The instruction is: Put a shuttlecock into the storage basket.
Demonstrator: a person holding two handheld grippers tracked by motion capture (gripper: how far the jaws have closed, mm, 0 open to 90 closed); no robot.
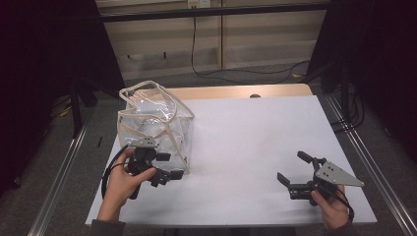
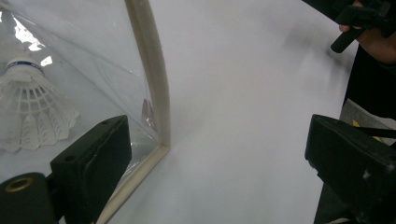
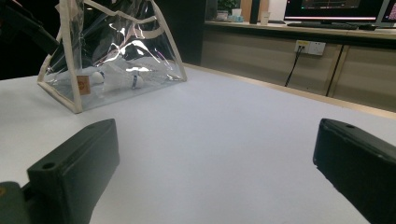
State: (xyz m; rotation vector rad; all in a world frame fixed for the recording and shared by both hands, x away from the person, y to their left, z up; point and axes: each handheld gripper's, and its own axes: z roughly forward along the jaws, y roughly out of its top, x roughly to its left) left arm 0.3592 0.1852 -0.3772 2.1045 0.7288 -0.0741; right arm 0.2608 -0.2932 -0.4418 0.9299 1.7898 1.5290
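A clear plastic bag [image 1: 156,120] with beige trim stands upright at the table's left, holding white shuttlecocks [image 2: 29,112].

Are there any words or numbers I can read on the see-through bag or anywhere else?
None can be read.
Small tan tag on the clear bag: too small to read.
Blue band on the shuttlecock inside the bag: no letters clear.
Monitor screens behind the table: too blurred.
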